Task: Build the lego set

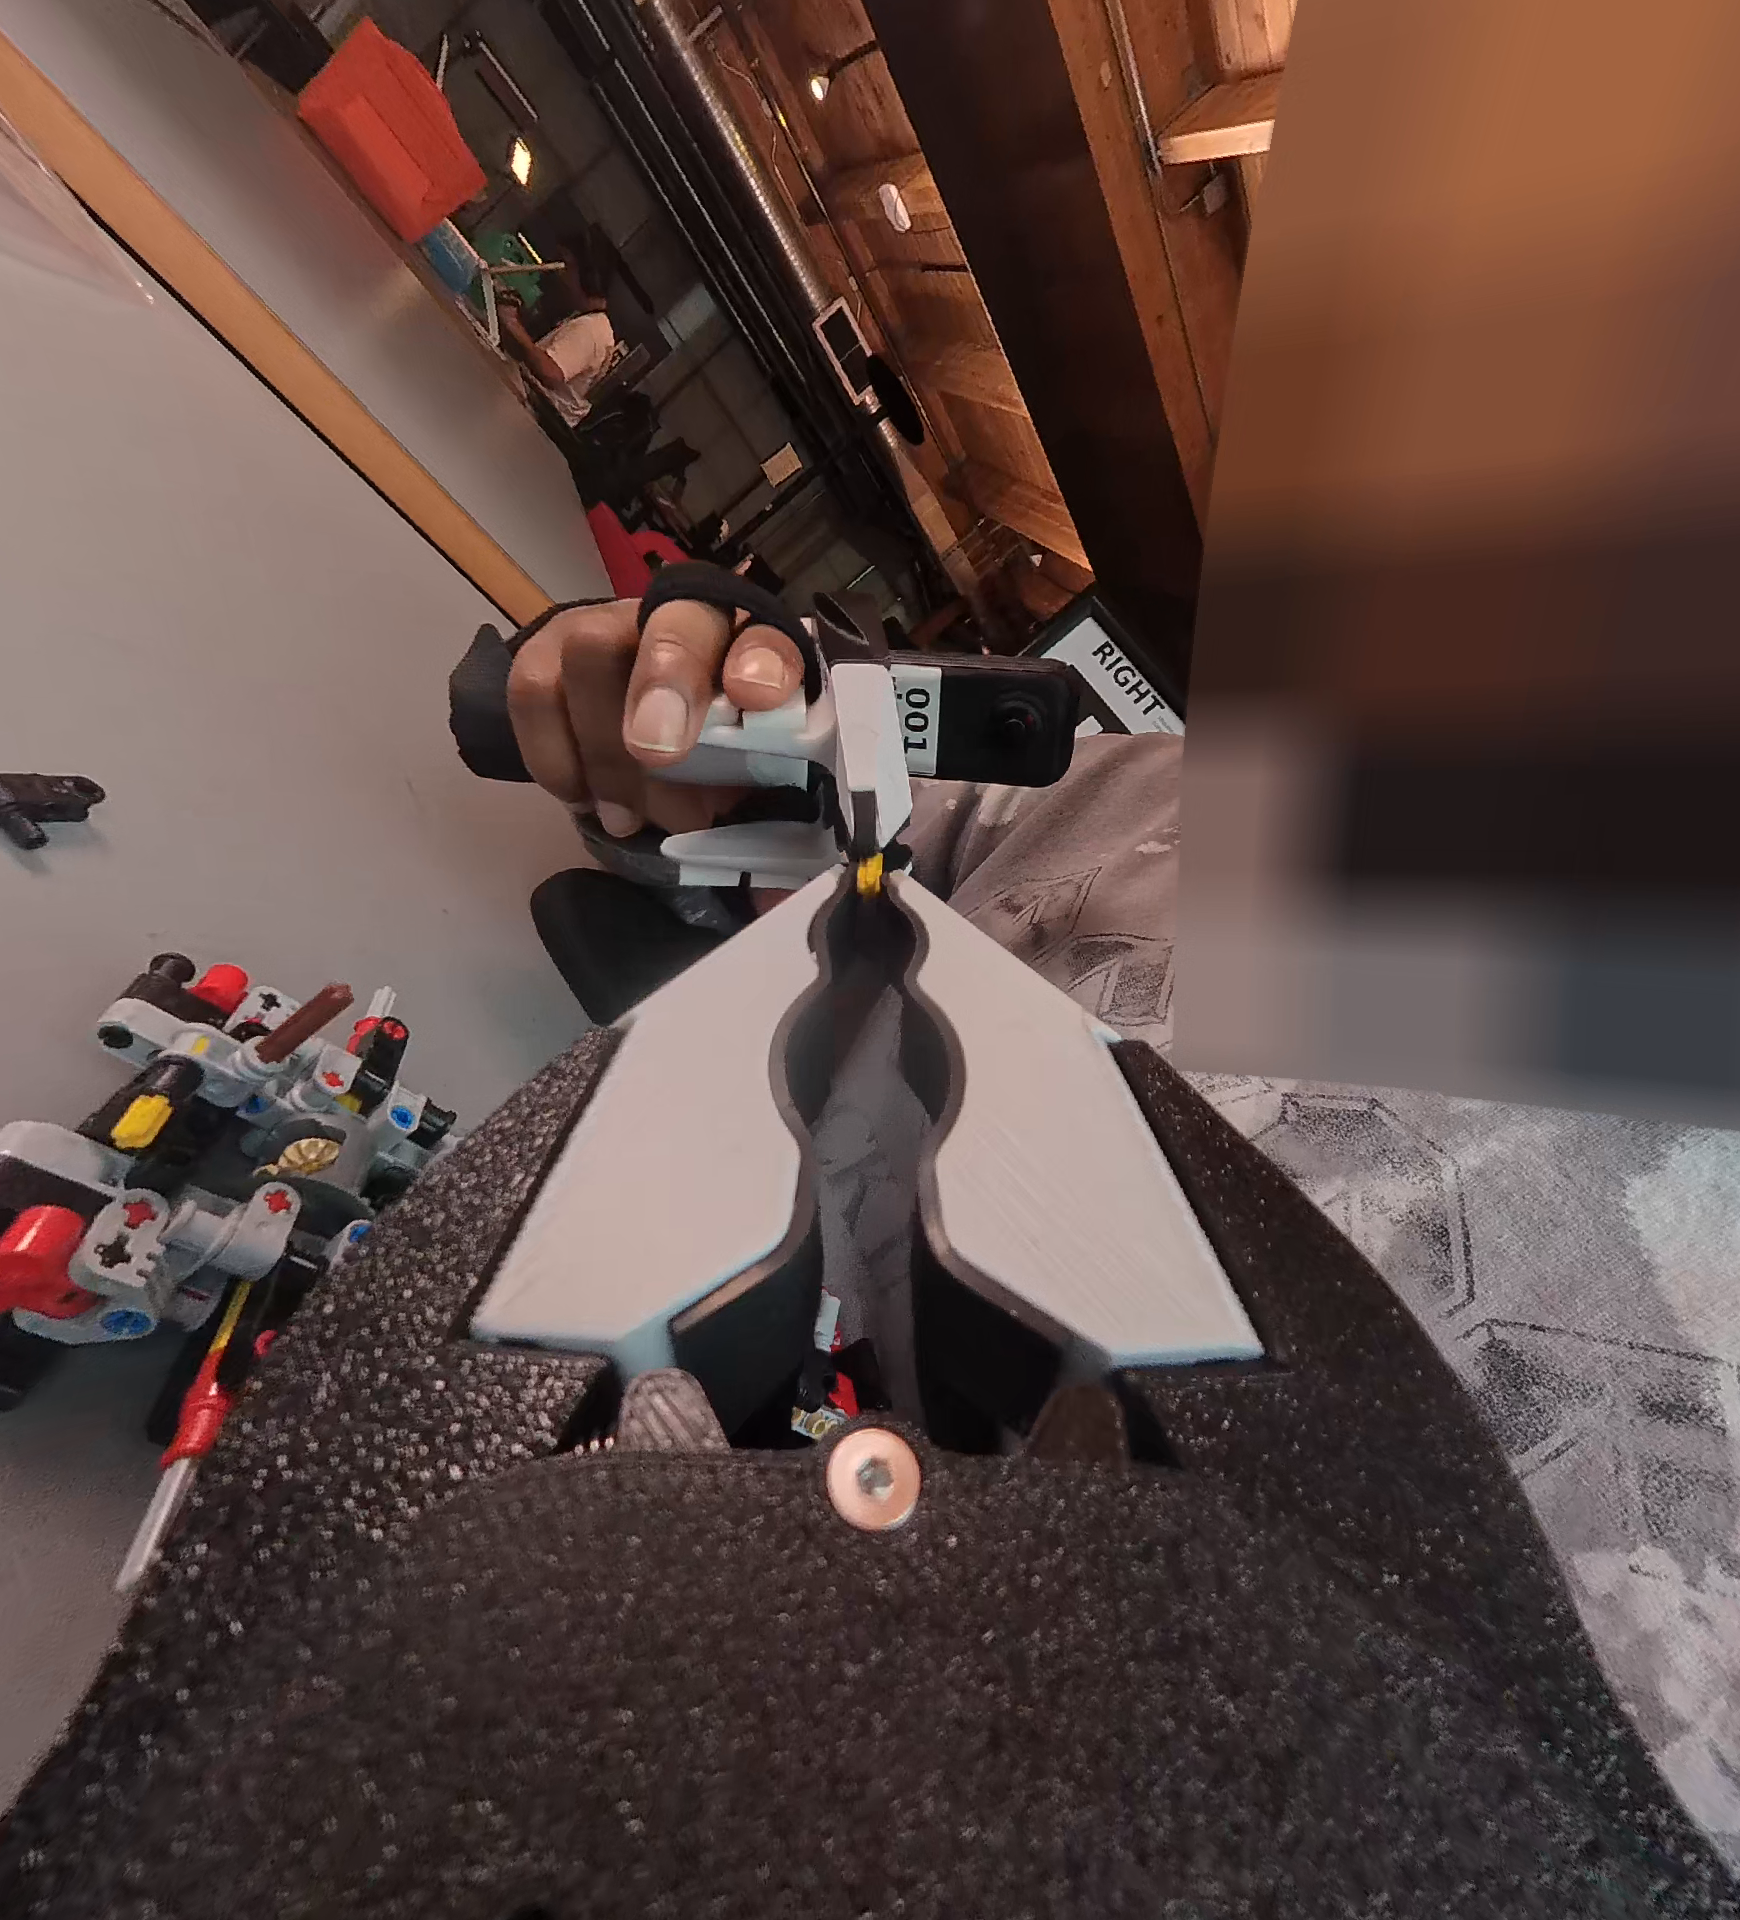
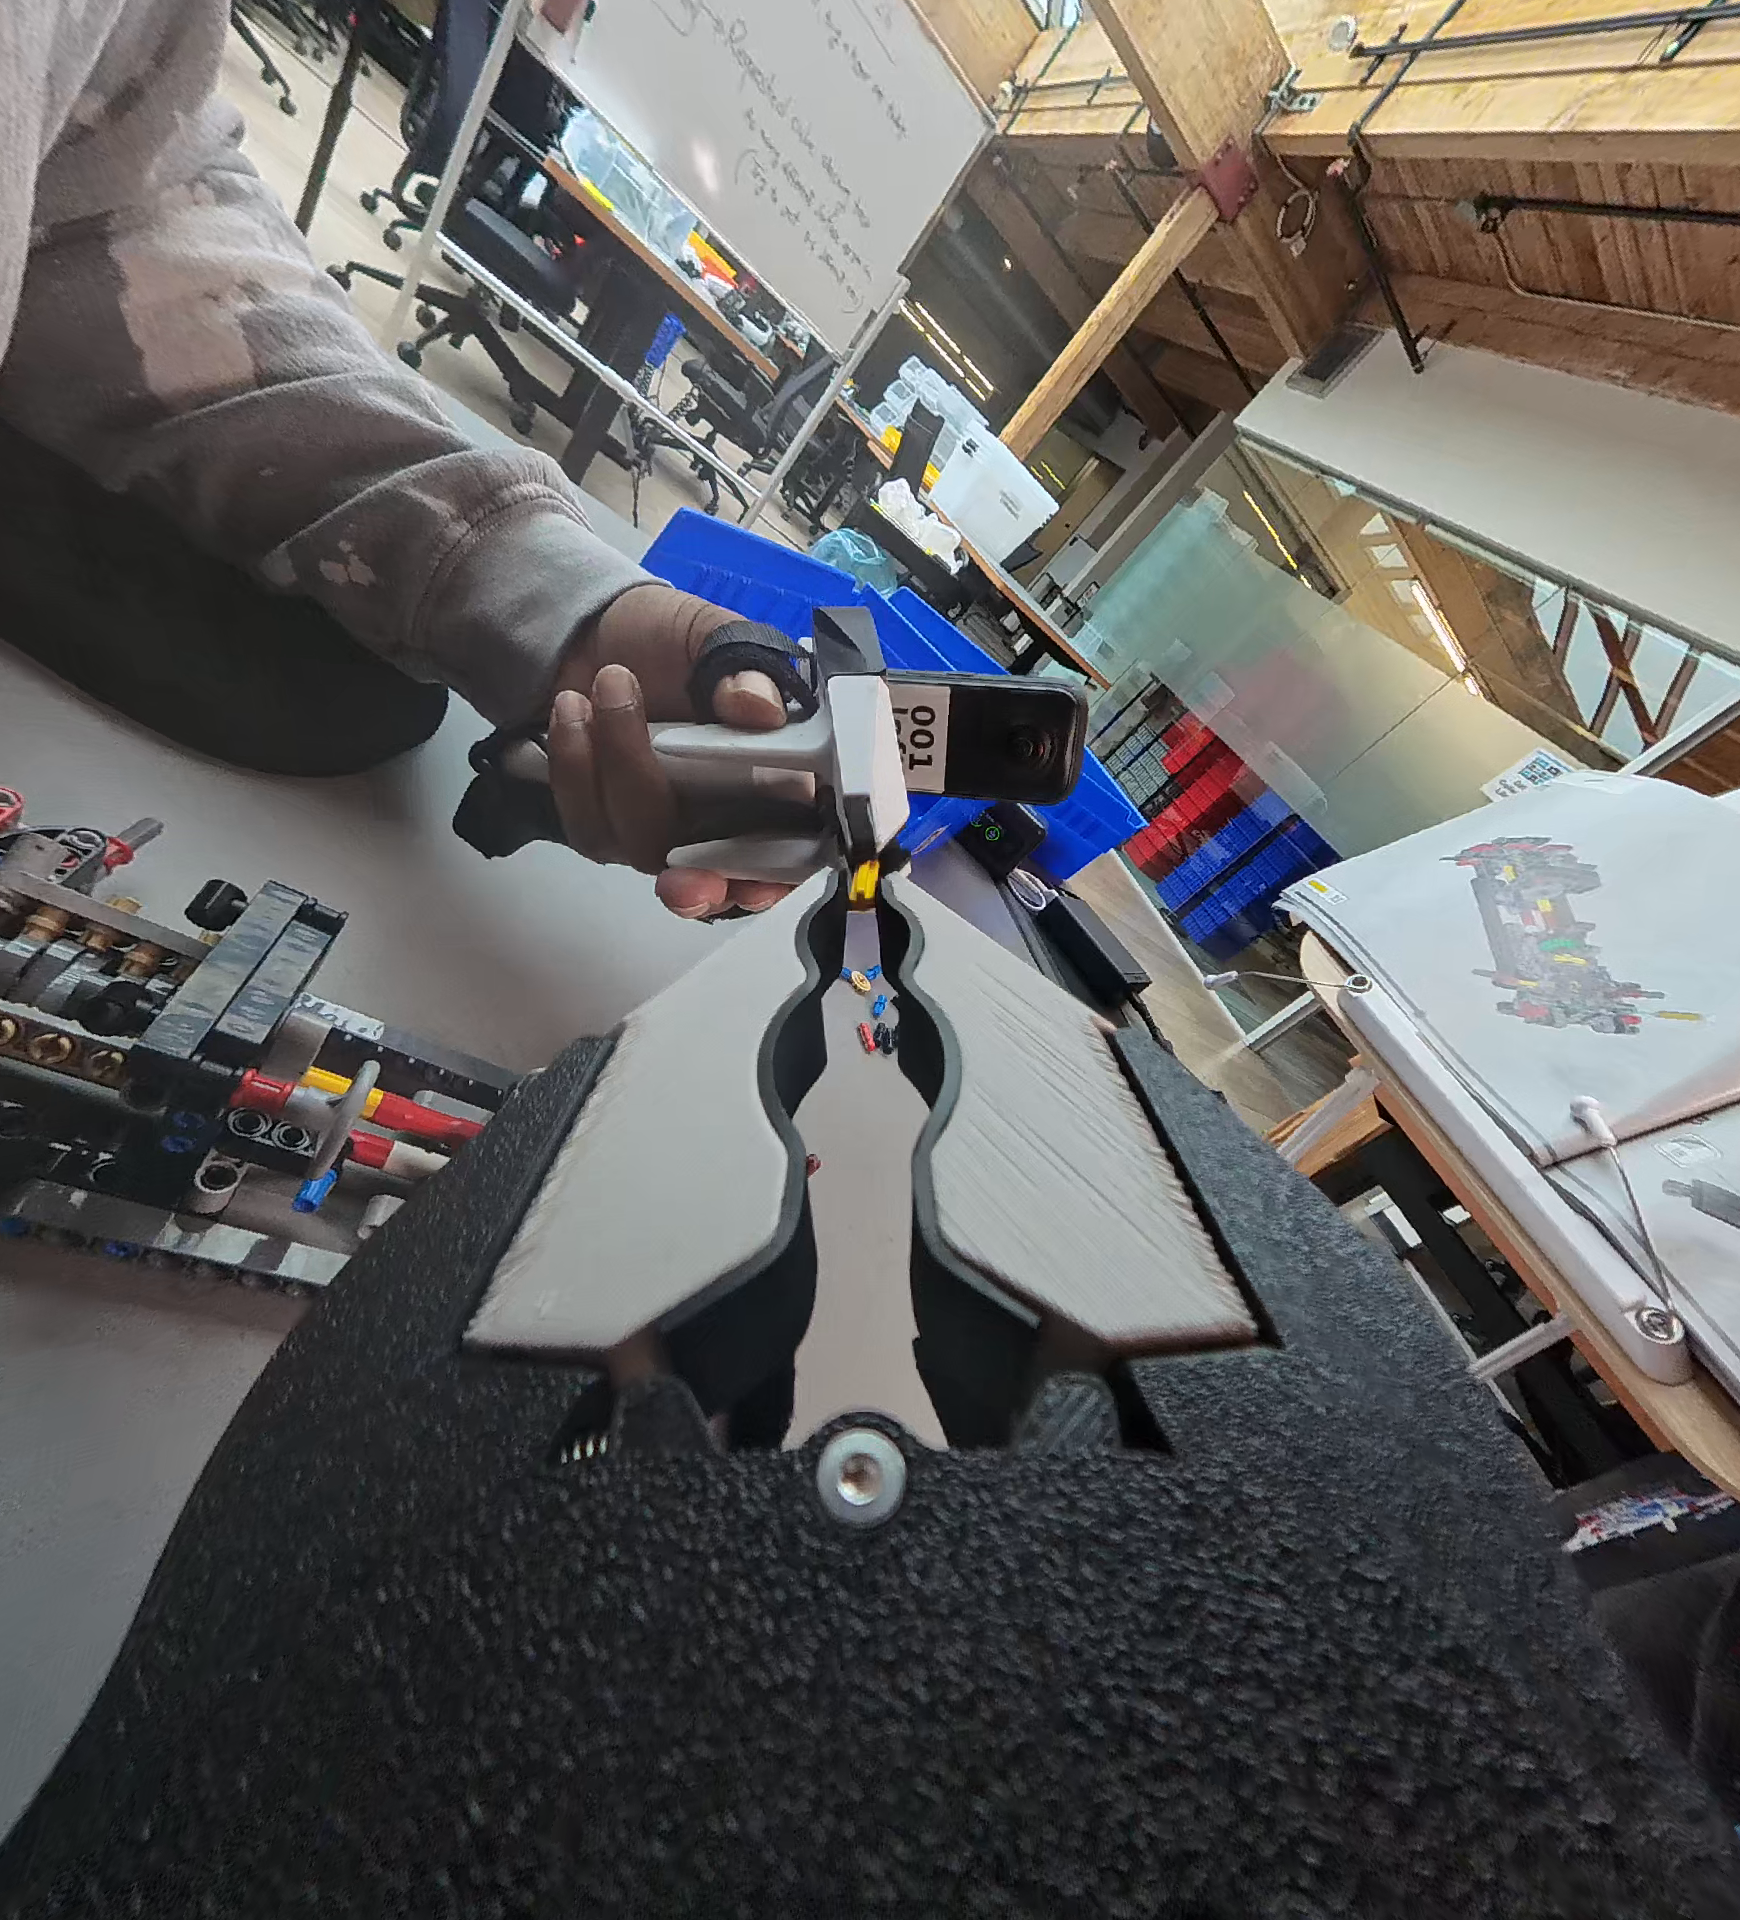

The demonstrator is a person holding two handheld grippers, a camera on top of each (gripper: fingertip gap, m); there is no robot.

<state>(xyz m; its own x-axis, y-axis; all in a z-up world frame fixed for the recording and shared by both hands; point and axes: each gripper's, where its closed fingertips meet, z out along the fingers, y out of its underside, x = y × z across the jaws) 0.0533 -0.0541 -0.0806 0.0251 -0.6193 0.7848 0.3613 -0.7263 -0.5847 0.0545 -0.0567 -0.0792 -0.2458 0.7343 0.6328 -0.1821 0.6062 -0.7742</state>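
Observation:
My left gripper (image 1: 867, 883) and my right gripper (image 2: 862, 891) point at each other above the table, tips meeting. Between the tips sits a small yellow and black Lego piece (image 1: 872, 876), also in the right wrist view (image 2: 863, 879). Both grippers look shut on it from opposite ends. The right gripper (image 1: 871, 836) shows in the left wrist view, held by a hand (image 1: 585, 717). The left gripper (image 2: 866, 847) shows in the right wrist view, held by a hand (image 2: 627, 769). The part-built grey, black and red Lego model (image 1: 170, 1143) lies on the table, also in the right wrist view (image 2: 118, 1060).
A loose black piece (image 1: 30, 805) lies on the grey table (image 1: 170, 623). Several small loose pins (image 2: 871, 1013) lie beyond the grippers. An open instruction booklet (image 2: 1572, 987) rests on a stand at the right. Blue bins (image 2: 772, 582) stand behind. Both grippers' tips are close together, under 4 cm apart.

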